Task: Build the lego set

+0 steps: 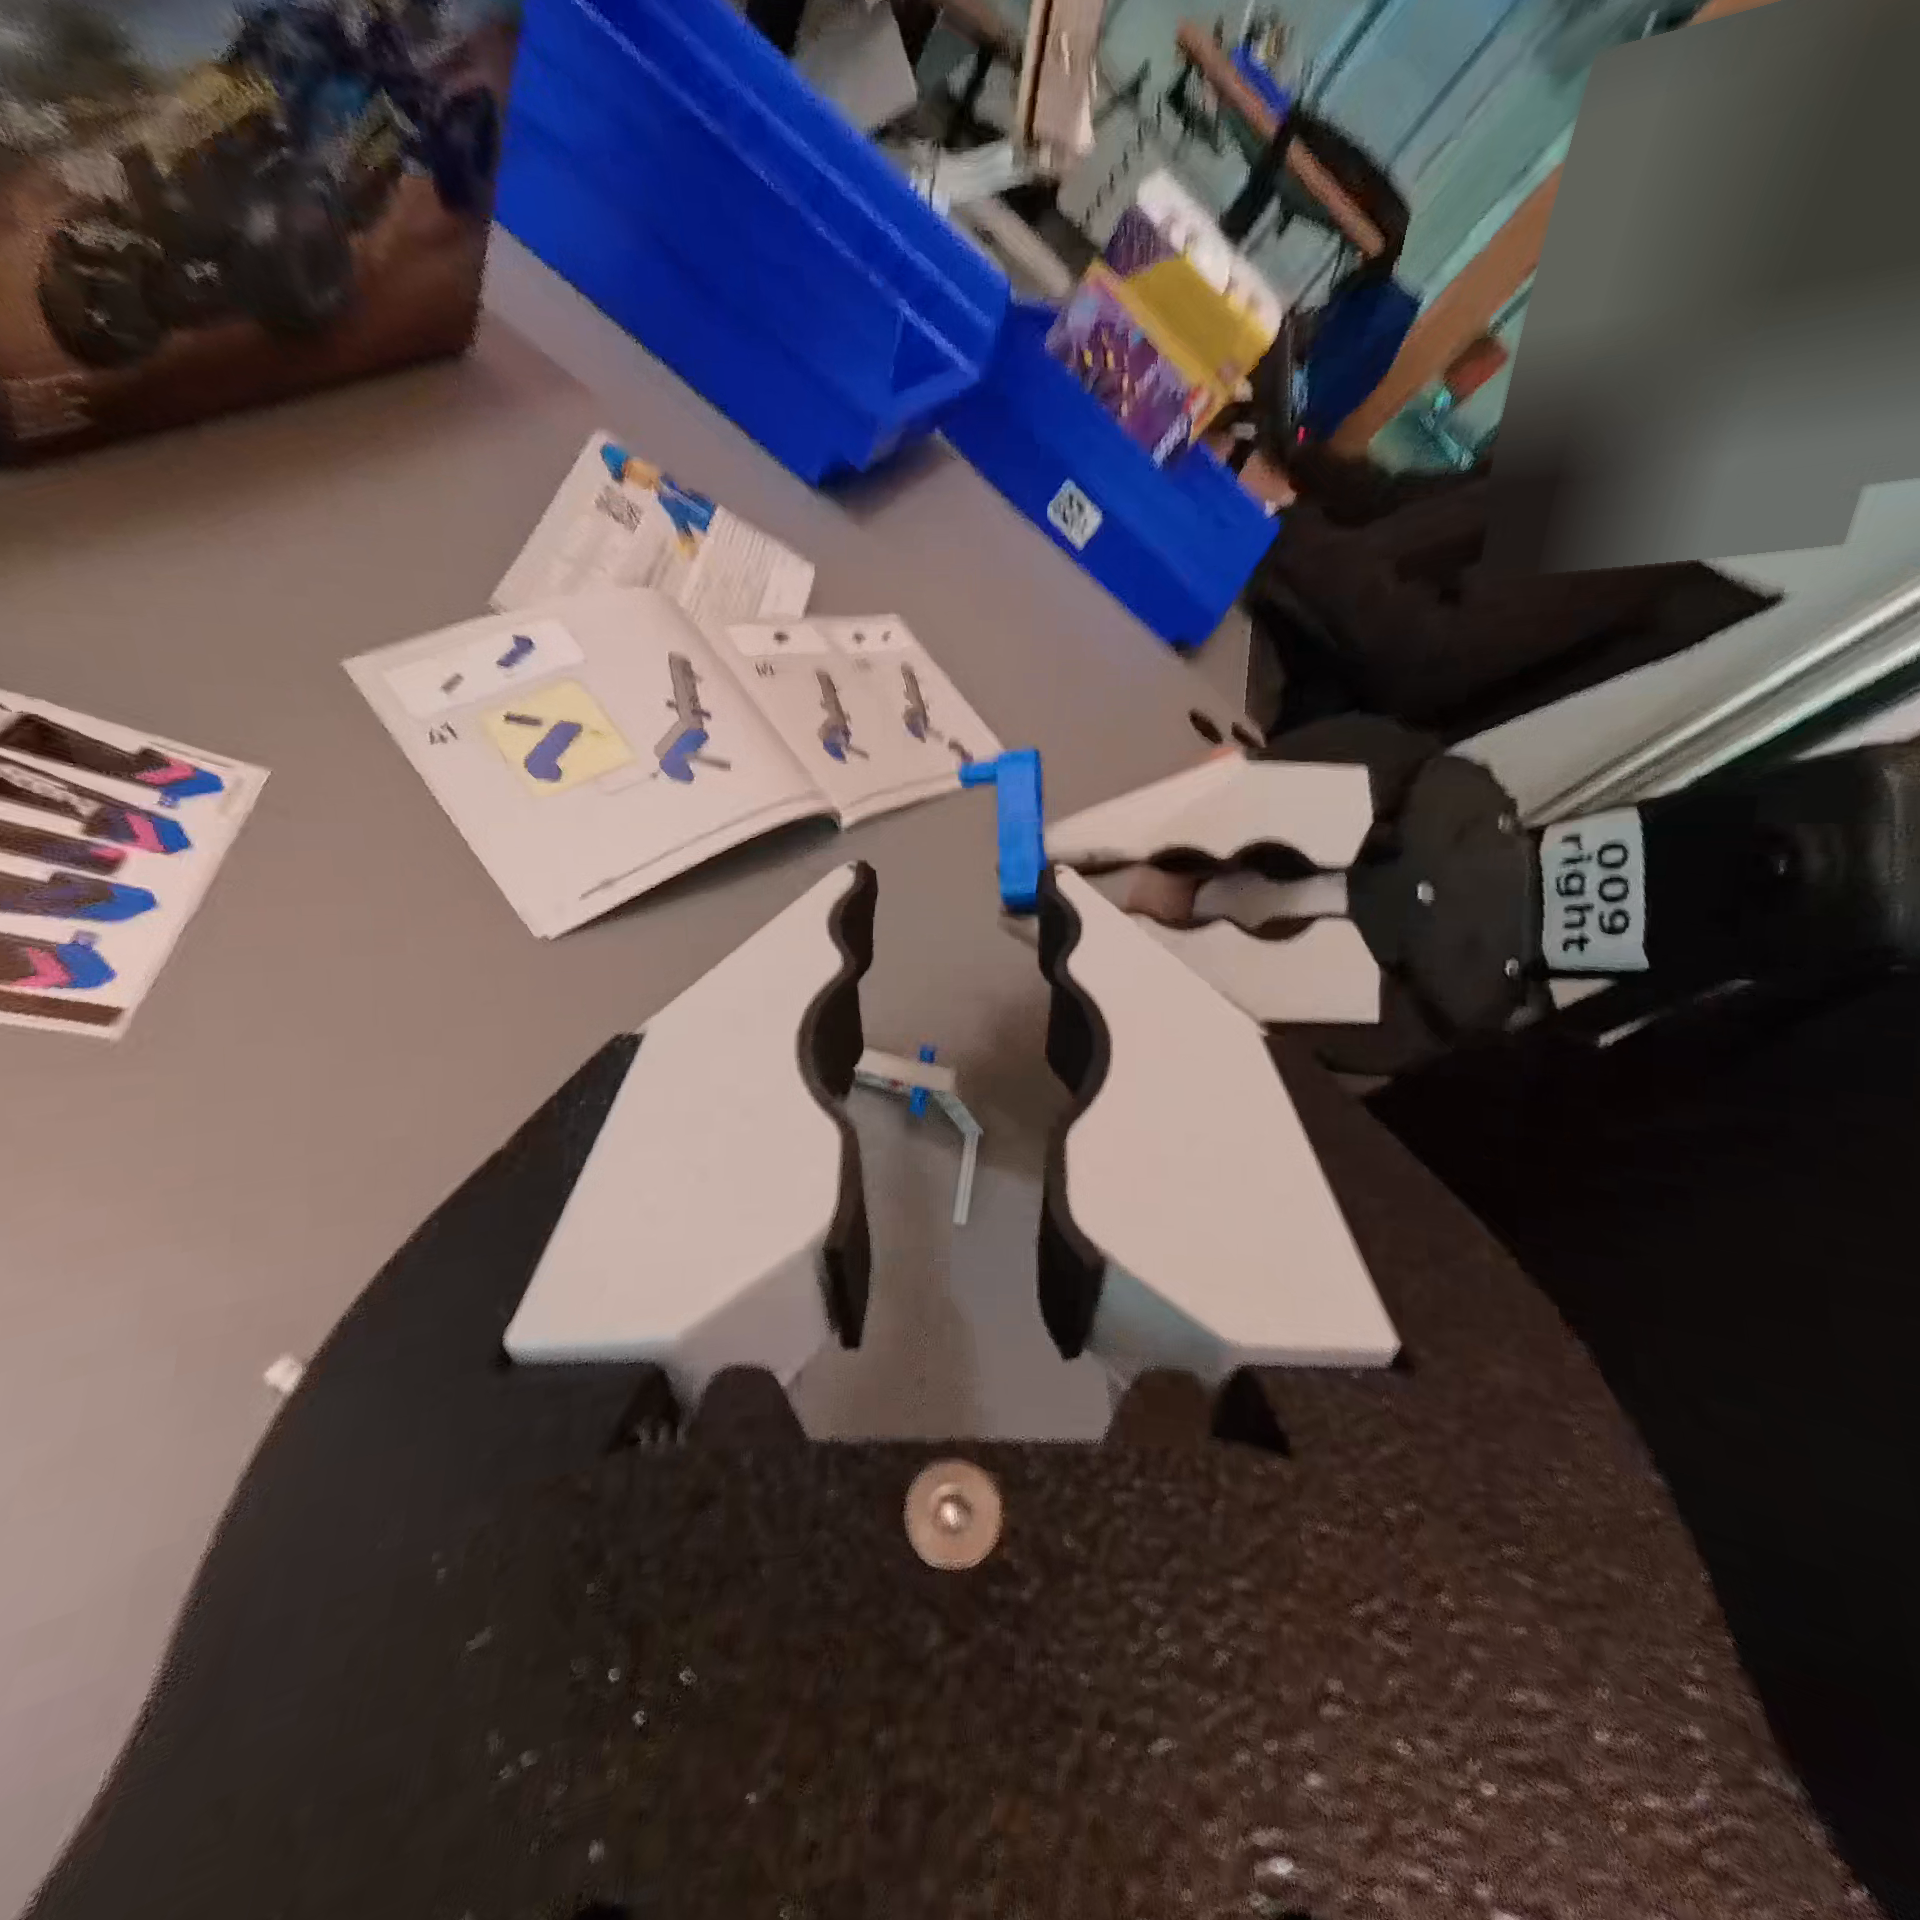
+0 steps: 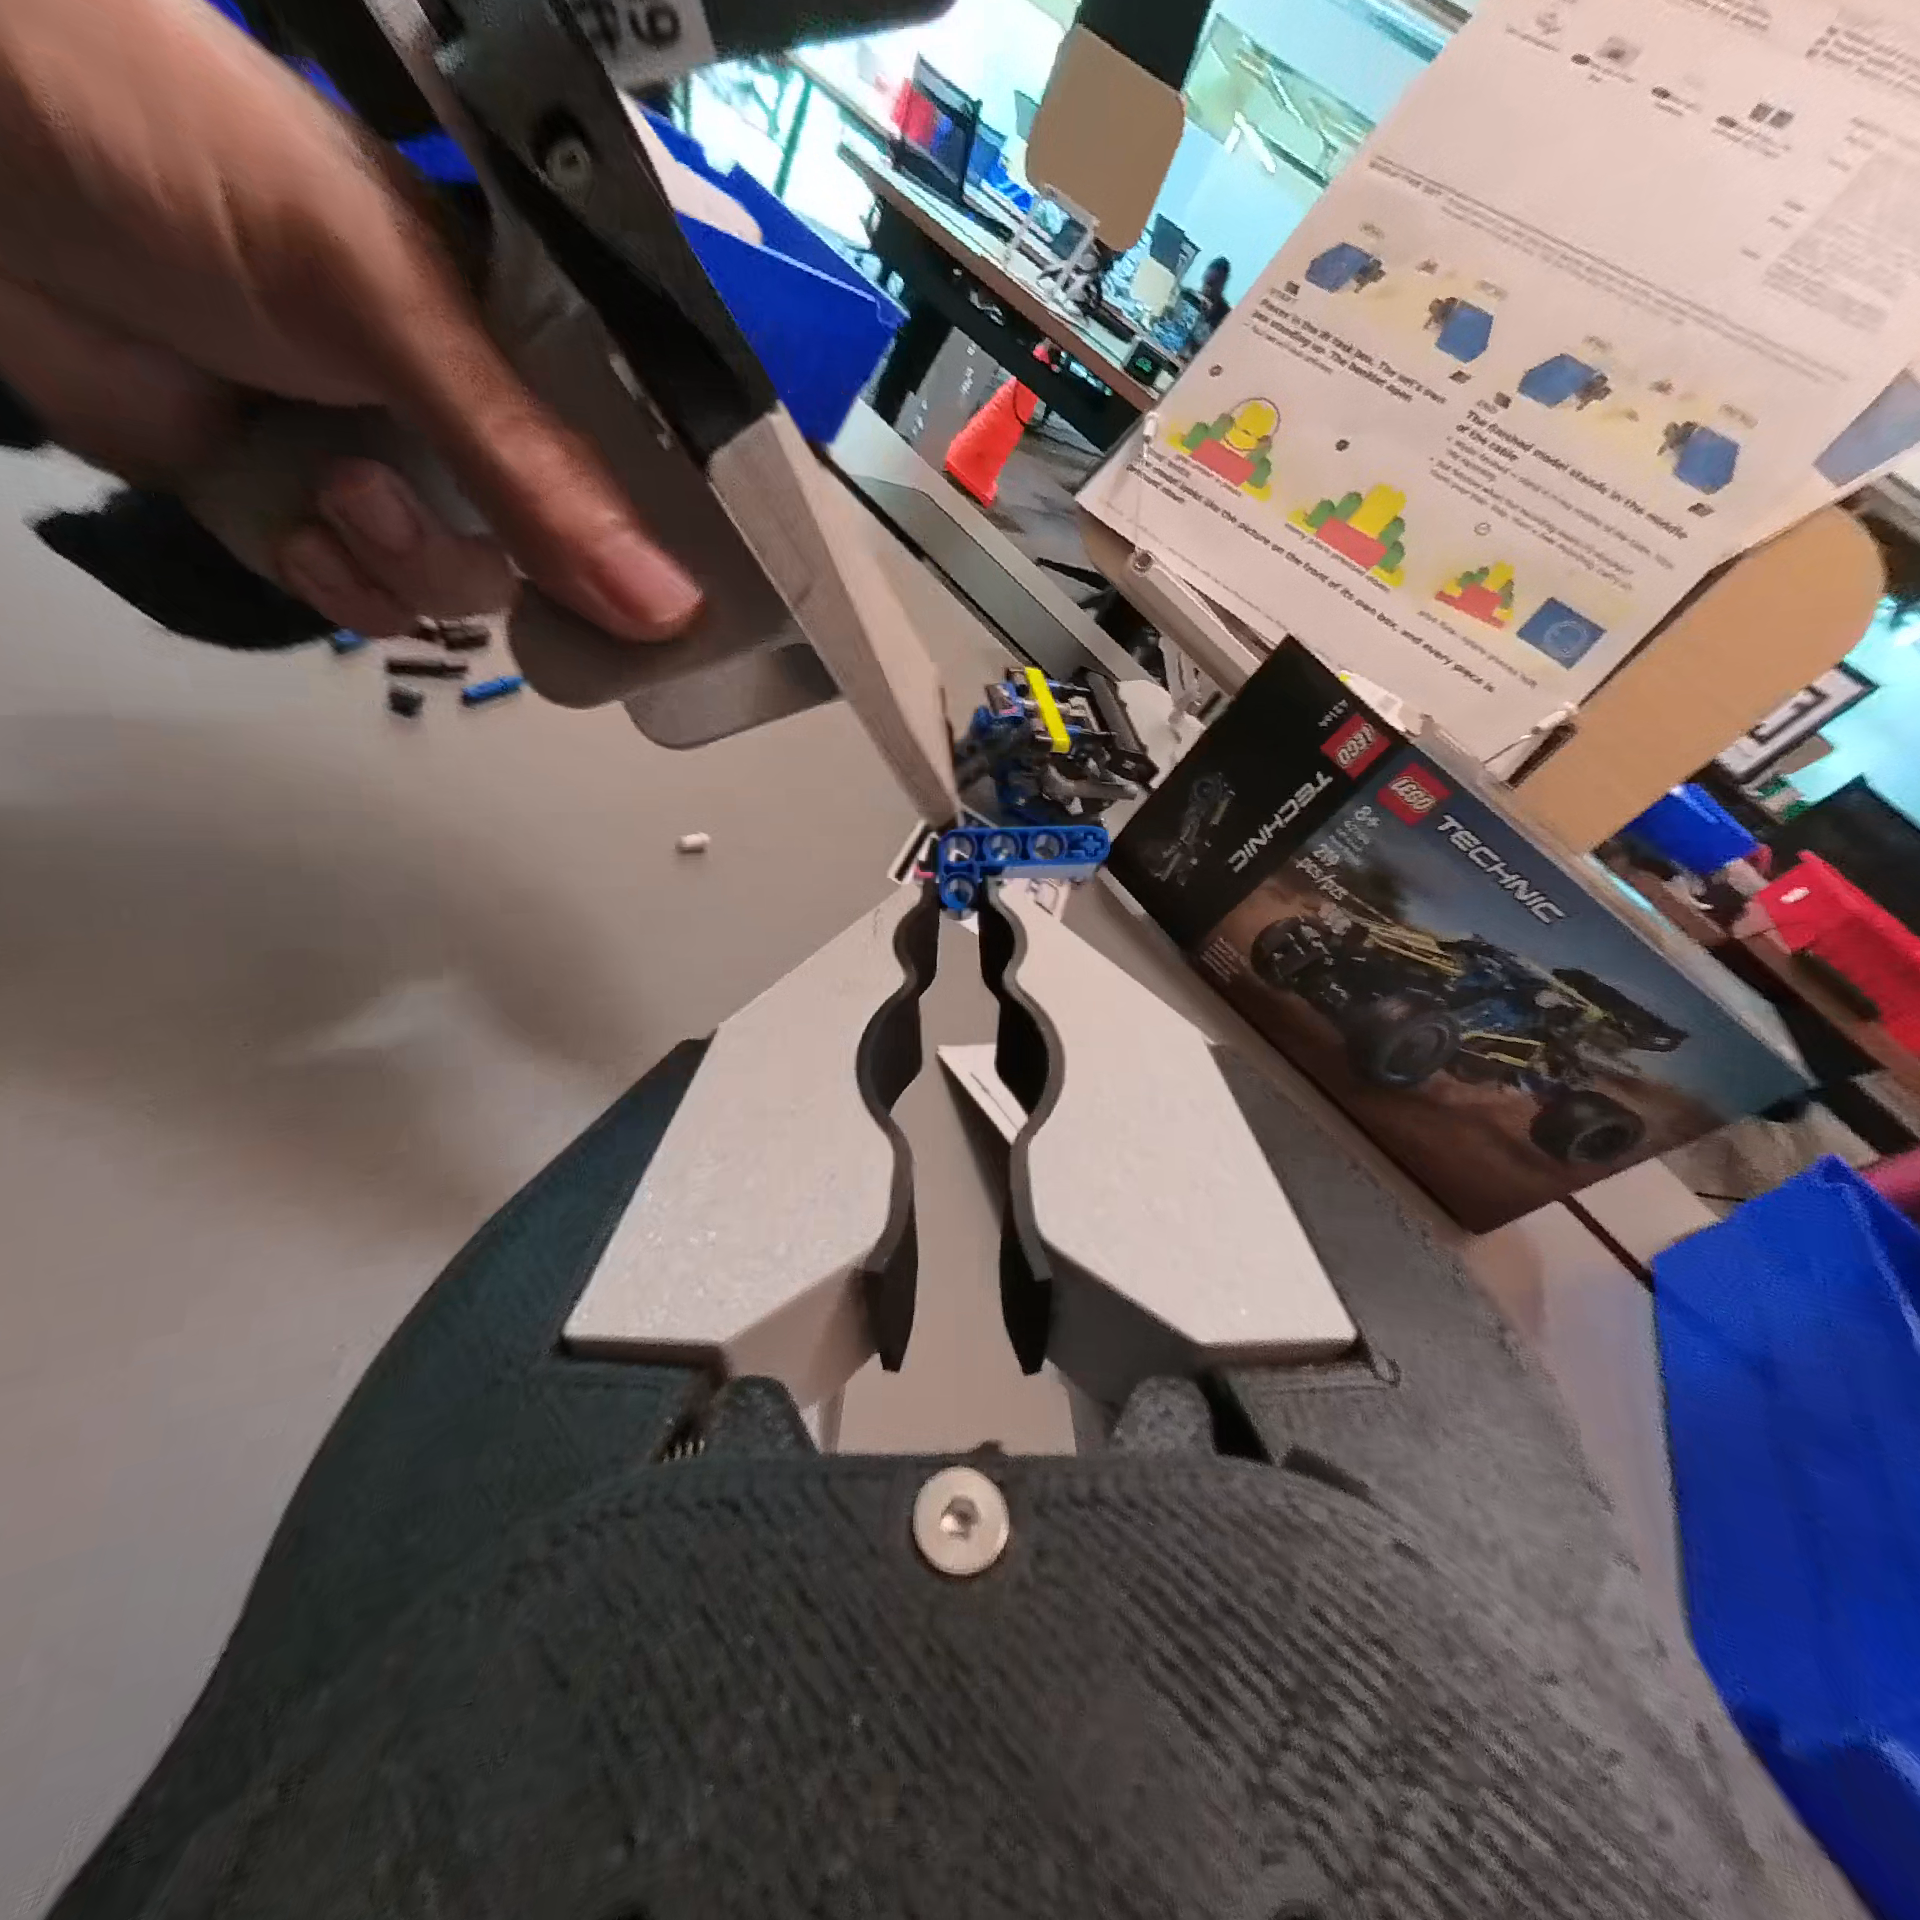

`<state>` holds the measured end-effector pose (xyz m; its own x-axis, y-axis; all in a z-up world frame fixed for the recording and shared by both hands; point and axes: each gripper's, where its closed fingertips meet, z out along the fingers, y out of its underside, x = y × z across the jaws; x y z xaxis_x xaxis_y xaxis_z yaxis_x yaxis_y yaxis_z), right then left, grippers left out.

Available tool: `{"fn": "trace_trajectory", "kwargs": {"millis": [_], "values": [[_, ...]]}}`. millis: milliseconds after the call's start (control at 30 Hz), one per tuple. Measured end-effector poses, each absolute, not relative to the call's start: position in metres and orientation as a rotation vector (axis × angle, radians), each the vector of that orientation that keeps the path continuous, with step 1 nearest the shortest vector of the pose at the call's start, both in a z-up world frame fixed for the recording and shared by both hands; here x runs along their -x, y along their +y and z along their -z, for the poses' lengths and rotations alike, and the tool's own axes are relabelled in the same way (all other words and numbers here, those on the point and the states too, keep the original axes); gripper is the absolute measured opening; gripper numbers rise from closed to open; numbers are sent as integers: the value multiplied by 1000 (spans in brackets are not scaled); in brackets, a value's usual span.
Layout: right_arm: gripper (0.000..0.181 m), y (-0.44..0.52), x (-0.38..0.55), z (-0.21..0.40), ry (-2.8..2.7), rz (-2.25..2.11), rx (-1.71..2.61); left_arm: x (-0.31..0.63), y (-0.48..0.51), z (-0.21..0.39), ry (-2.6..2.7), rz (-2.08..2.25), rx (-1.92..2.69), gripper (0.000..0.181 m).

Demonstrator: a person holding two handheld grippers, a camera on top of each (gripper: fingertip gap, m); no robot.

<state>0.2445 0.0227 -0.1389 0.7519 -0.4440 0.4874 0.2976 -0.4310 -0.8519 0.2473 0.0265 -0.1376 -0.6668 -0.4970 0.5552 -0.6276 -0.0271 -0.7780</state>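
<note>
Grey tabletop [image 1: 260, 1195], lego build underway.
Right gripper [image 2: 958, 902] pinches light, rigid blue beam [image 2: 1023, 847] by short leg; left gripper [image 1: 951, 904] fingers spread, empty.

Tabletop [image 1: 260, 582]: plain grey, matte.
Instruction booklet [image 1: 665, 748]: lies open, flat.
Leaflet [image 1: 665, 540]: just behind the booklet, partly under it.
Sticker sheet [image 1: 94, 862]: flat, at the left edge.
Set box [image 2: 1455, 977]: stands on its long side.
Blue bins [image 1: 748, 229]: side by side at the far edge.
Small grey-and-blue assembly [image 1: 925, 1101]: lies alone.
Half-built model [image 2: 1049, 748]: beside the box.
Loose pieces [image 2: 436, 665]: scattered cluster, black and blue.
</note>
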Motion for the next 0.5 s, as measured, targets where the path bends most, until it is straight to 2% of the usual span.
{"fn": "trace_trajectory", "kwargs": {"millis": [133, 300, 500], "values": [[6, 27, -240, 141, 41, 894, 1859, -237, 17, 141, -2121, -1754, -1192, 27], [6, 28, -238, 142, -7, 916, 1867, -235, 14, 141, -2071, -1786, -1148, 5], [12, 20, -230, 147, 1, 709, 1881, -230, 15, 148, -2190, -1774, -1058, 5]]}}
